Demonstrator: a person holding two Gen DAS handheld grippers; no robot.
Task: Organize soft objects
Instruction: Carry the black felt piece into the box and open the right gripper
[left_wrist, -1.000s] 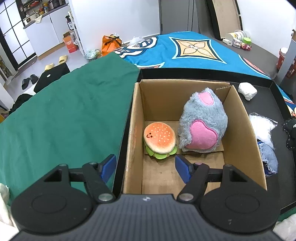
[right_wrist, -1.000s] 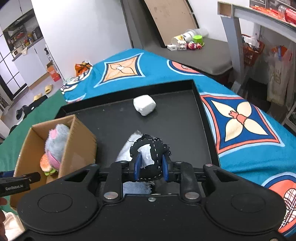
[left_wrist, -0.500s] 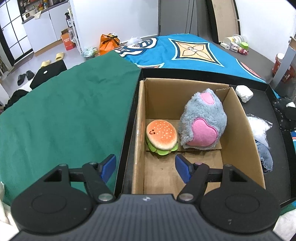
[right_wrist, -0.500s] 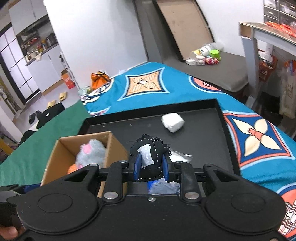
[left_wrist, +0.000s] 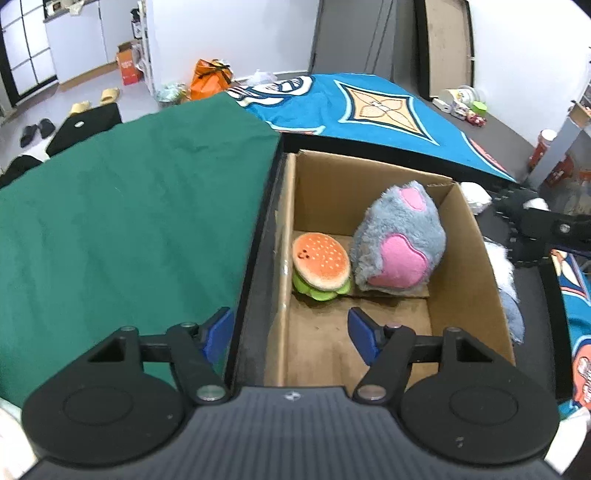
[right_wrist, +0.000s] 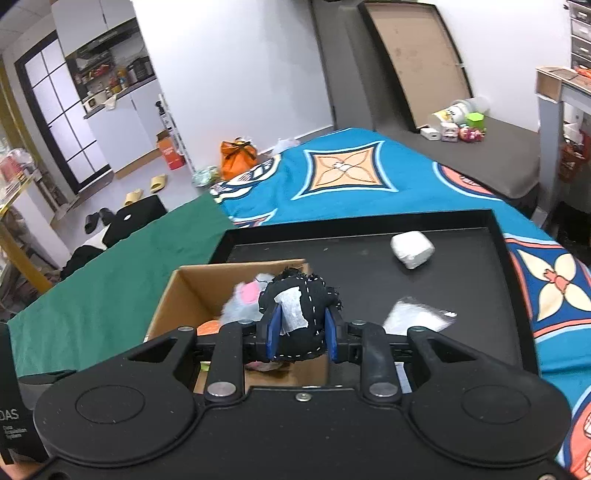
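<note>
White walls and cabinets enclose a room whose foreground holds a green cloth (left_wrist: 129, 221) beside a blue patterned cloth (right_wrist: 332, 181), with a shallow black tray (right_wrist: 369, 266) resting across both. An open cardboard box (left_wrist: 476, 280) stands in the tray's left part. Inside the box, a burger plush (left_wrist: 320, 266) lies near the left wall, just beside a grey-and-pink plush (left_wrist: 399, 240) that stands upright against the far right corner.

Left hand-held gripper (left_wrist: 291, 332): released, blue pads spread wide, straddling the box's near left wall; its jaws have just been closing slightly, with only that wall between them, and the pads do not touch it.

Right hand-held gripper (right_wrist: 301, 334): clenched on a black plush with white stitching (right_wrist: 306, 306), carried above the box's right side. In the left wrist view this gripper and its load enter at the right edge, over the tray.

Other soft items on the tray: a white block-shaped cushion (right_wrist: 412, 249) near the far rim, a clear plastic bag (right_wrist: 417, 314) near the box, and a blue-grey fuzzy item (left_wrist: 511, 310) against the box's right wall, partly hidden.
</note>
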